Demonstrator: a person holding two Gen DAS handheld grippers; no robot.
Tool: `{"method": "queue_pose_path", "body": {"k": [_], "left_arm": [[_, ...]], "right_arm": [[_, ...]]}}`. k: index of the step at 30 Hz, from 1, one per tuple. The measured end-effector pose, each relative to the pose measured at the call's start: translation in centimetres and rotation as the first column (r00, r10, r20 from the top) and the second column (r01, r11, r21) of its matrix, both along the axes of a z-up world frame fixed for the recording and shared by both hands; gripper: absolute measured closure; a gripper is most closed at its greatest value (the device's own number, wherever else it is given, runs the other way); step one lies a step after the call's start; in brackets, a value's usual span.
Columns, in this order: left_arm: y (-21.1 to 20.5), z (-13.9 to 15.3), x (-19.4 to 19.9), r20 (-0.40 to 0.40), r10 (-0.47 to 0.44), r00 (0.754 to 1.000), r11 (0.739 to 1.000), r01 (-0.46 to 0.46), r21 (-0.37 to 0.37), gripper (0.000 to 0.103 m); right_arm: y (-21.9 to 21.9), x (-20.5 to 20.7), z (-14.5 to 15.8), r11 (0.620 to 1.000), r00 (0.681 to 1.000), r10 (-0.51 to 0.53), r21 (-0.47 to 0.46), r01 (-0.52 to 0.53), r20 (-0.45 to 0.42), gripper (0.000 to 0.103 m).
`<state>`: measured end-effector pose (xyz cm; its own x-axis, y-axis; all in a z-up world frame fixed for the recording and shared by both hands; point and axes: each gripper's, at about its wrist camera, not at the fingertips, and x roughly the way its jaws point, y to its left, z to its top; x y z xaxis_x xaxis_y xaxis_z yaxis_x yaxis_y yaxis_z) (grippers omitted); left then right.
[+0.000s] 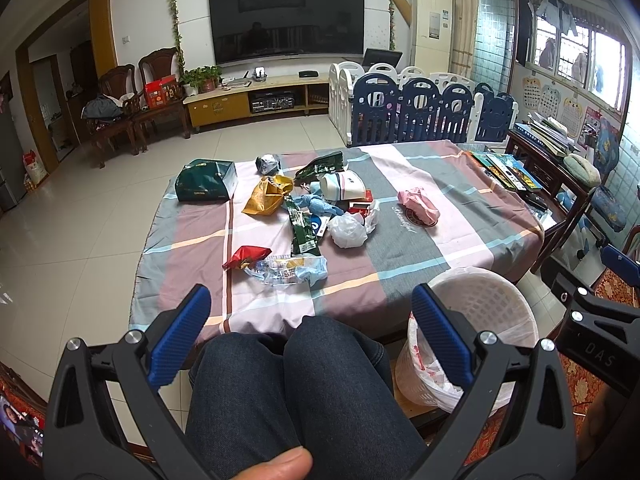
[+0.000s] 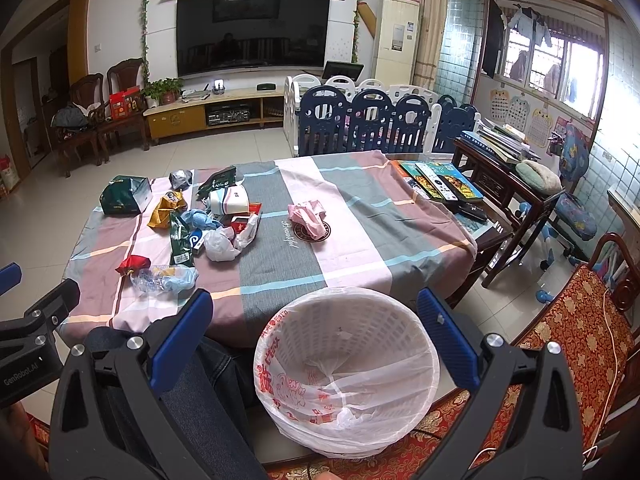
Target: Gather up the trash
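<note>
Trash lies scattered on the checked tablecloth (image 1: 420, 216): a red wrapper (image 1: 245, 257), a clear plastic wrapper (image 1: 290, 270), a long green packet (image 1: 302, 228), a yellow bag (image 1: 267, 195), a white plastic bag (image 1: 347, 231), a pink crumpled bag (image 1: 418, 204) and a green box (image 1: 206, 186). A white lined trash basket (image 2: 346, 372) stands on the floor by the table's near edge. My left gripper (image 1: 310, 334) is open and empty above the person's knees. My right gripper (image 2: 316, 340) is open and empty over the basket.
Books and a remote (image 2: 438, 180) lie at the table's right end. A dark wooden side table (image 2: 516, 184) with books and a red patterned chair (image 2: 576, 336) stand to the right. A blue and white playpen fence (image 1: 420, 108) stands behind the table.
</note>
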<state>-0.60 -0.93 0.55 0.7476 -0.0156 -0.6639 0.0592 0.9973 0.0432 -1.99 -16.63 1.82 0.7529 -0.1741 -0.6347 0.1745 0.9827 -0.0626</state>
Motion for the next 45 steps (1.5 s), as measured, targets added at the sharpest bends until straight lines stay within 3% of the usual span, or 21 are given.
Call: {"method": "queue_pose_path", "body": {"k": [8,13,17,20,22,24,27,29,32,35,38,40,42,44,45], "left_arm": [[-0.4,-0.4,0.0,-0.01,0.0,1.0,1.0,0.0,0.001,0.003],[-0.2,-1.4,0.7,-0.036,0.01,0.999,1.0,-0.011,-0.006,0.003],[3.4,-2.7,2.6,-0.06,0.14,0.988,0.988,-0.144,-0.052,0.003],[6.9,-4.7,4.7,-0.101,0.249,0.963,0.962,-0.258,-0.09,0.004],[8.9,-6.5,6.4,-0.129,0.3,0.945,0.945,-0.312,-0.095,0.01],[10.5,-8.7,8.4,-0.18,0.311,0.933,0.937,-0.333,-0.109,0.028],[12.5,-12.5,12.4,-0.29,0.285,0.914,0.927,-0.34,-0.161,0.045],[14.3,-14.6,15.3,-0.344,0.306,0.888,0.9,-0.387,-0.199,0.044],[16.1,-16.9,19.1,-0.402,0.326,0.856,0.876,-0.434,-0.213,0.014],[16.8,-18.5,22.3,-0.438,0.303,0.847,0.868,-0.435,-0.241,0.014],[16.3,-20.0,25.3,-0.455,0.285,0.843,0.884,-0.415,-0.215,0.014],[15.8,-20.8,26.4,-0.466,0.281,0.839,0.891,-0.409,-0.199,0.022],[15.5,-21.9,27.0,-0.469,0.265,0.842,0.893,-0.398,-0.209,0.057],[15.5,-22.6,26.8,-0.468,0.25,0.848,0.885,-0.396,-0.244,0.078],[15.7,-22.6,26.2,-0.436,0.265,0.86,0.873,-0.406,-0.27,0.081]], "right_arm": [[-0.1,0.1,0.0,1.0,1.0,-0.002,0.001,0.002,-0.004,0.003],[0.3,-0.1,-2.0,1.0,1.0,-0.007,0.005,0.007,-0.019,0.003],[0.1,0.6,-2.8,1.0,0.999,-0.009,0.008,0.009,-0.043,0.003],[0.3,1.7,-4.0,0.999,0.997,0.03,0.033,-0.028,-0.077,0.003],[0.6,2.6,-4.5,0.997,0.993,0.061,0.046,-0.057,-0.102,0.003],[1.1,3.4,-5.6,0.994,0.987,0.092,0.064,-0.084,-0.128,0.003],[1.9,4.8,-7.1,0.99,0.977,0.127,0.087,-0.113,-0.174,0.009],[2.5,6.0,-8.0,0.988,0.969,0.14,0.097,-0.123,-0.204,0.009],[2.9,7.7,-9.0,0.984,0.958,0.156,0.12,-0.13,-0.24,0.009],[3.6,9.5,-9.9,0.98,0.95,0.166,0.153,-0.129,-0.265,0.009],[4.8,11.2,-10.8,0.976,0.942,0.183,0.163,-0.141,-0.281,0.009],[5.6,12.5,-11.5,0.971,0.936,0.205,0.181,-0.157,-0.285,0.009],[6.5,14.0,-12.2,0.962,0.931,0.233,0.207,-0.178,-0.282,0.009],[7.6,15.7,-13.1,0.944,0.922,0.283,0.244,-0.221,-0.264,0.009],[8.3,16.5,-13.6,0.934,0.915,0.311,0.261,-0.245,-0.256,0.009]]}}
